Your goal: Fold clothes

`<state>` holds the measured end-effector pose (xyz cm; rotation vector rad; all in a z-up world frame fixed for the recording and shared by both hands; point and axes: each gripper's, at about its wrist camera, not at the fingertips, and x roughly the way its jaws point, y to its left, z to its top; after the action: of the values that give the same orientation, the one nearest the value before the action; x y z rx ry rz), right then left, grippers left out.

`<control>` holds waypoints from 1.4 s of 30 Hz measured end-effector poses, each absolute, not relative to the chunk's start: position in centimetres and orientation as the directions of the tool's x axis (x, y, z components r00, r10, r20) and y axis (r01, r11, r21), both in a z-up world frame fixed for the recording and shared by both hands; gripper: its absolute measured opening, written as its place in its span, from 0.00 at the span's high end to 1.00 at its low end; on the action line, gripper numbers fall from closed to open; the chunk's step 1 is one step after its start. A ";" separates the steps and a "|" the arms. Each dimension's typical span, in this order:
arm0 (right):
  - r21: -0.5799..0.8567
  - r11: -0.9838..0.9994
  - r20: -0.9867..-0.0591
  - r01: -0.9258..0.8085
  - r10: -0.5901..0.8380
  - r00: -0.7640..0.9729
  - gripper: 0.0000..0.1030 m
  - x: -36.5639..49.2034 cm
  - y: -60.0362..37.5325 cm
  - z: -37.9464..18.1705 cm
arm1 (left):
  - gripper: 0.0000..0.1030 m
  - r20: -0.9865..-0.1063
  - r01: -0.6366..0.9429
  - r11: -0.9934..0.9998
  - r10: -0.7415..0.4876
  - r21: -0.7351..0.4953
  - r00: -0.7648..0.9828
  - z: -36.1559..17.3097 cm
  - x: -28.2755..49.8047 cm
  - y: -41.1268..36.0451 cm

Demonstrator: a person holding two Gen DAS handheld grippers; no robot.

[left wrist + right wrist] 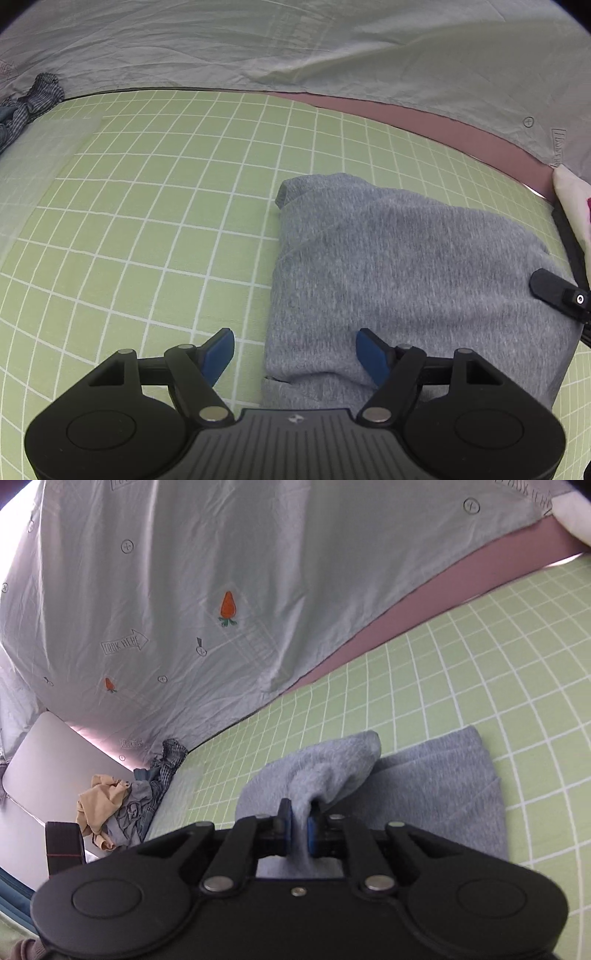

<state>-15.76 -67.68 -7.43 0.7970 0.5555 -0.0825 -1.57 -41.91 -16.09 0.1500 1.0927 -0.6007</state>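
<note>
The grey knit garment [424, 786], soft, limp and part-folded on the green grid bedsheet [147, 221], is pinched by the closed right tongs [299, 827] at a raised fold; left tongs [295, 354] gape; grip doubled edges.

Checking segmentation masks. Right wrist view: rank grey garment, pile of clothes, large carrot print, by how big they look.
1. Grey garment, largest, though it lies nearest the camera, which inflates it.
2. Pile of clothes, clearly smaller, but farther off, so true size is unsure.
3. Large carrot print on the pale sheet, smallest.
</note>
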 end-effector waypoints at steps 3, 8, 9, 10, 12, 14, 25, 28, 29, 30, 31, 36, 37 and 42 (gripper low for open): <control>0.528 0.757 -0.604 0.386 0.016 0.796 0.91 -17.3 -68.4 -7.6 | 0.28 -0.879 0.571 0.804 -0.385 -0.169 0.282 -16.6 -2.4 -43.3; 0.409 0.700 -0.773 0.585 -0.074 0.630 0.68 -19.1 -69.7 -12.0 | 0.28 -0.891 0.600 0.783 -0.380 -0.165 0.251 -17.3 -3.2 -44.0; 0.416 0.694 -0.769 0.587 -0.076 0.635 0.56 -19.1 -69.7 -12.0 | 0.28 -0.892 0.602 0.781 -0.379 -0.166 0.246 -17.4 -3.3 -44.1; 0.423 0.688 -0.765 0.590 -0.078 0.639 0.49 -19.2 -69.6 -12.0 | 0.27 -0.892 0.596 0.784 -0.382 -0.174 0.241 -17.4 -3.1 -44.0; 0.423 0.688 -0.764 0.589 -0.079 0.640 0.45 -19.0 -69.4 -12.1 | 0.27 -0.892 0.584 0.789 -0.387 -0.190 0.232 -17.4 -2.8 -43.8; 0.408 0.703 -0.772 0.582 -0.075 0.632 0.37 -18.4 -69.2 -12.2 | 0.26 -0.891 0.579 0.789 -0.396 -0.205 0.224 -17.4 -2.6 -43.9; 0.367 0.745 -0.798 0.558 -0.056 0.600 0.16 -15.9 -67.5 -13.3 | 0.22 -0.881 0.565 0.776 -0.441 -0.280 0.170 -17.8 -1.7 -44.6; 0.326 0.762 -0.809 0.560 -0.082 0.583 0.13 -15.3 -67.3 -13.4 | 0.20 -0.881 0.563 0.775 -0.444 -0.288 0.161 -18.0 -1.5 -44.8; 0.312 0.767 -0.812 0.560 -0.091 0.577 0.12 -15.0 -67.2 -13.4 | 0.19 -0.881 0.562 0.774 -0.445 -0.291 0.158 -18.1 -1.4 -44.9; 0.299 0.772 -0.815 0.561 -0.100 0.571 0.09 -14.8 -67.1 -13.5 | 0.19 -0.881 0.562 0.774 -0.446 -0.293 0.155 -18.2 -1.4 -44.9; 0.285 0.777 -0.818 0.561 -0.109 0.565 0.07 -14.6 -67.0 -13.5 | 0.17 -0.881 0.561 0.773 -0.447 -0.296 0.152 -18.3 -1.3 -45.0; 0.249 0.784 -0.824 0.568 -0.136 0.549 0.01 -13.7 -66.6 -13.8 | 0.11 -0.880 0.554 0.772 -0.455 -0.313 0.137 -18.7 -1.1 -45.2; 0.245 0.785 -0.825 0.569 -0.139 0.547 0.01 -13.5 -66.5 -13.8 | 0.10 -0.879 0.550 0.772 -0.458 -0.318 0.134 -18.7 -1.0 -45.2; 0.266 0.798 -0.822 0.541 -0.105 0.559 0.03 -12.6 -65.7 -13.6 | 0.11 -0.872 0.543 0.765 -0.475 -0.345 0.115 -19.0 -1.0 -45.3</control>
<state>-12.60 -65.68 -13.57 0.5365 0.9049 -0.4025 -1.00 -45.32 -18.97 0.0651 1.2502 -0.7469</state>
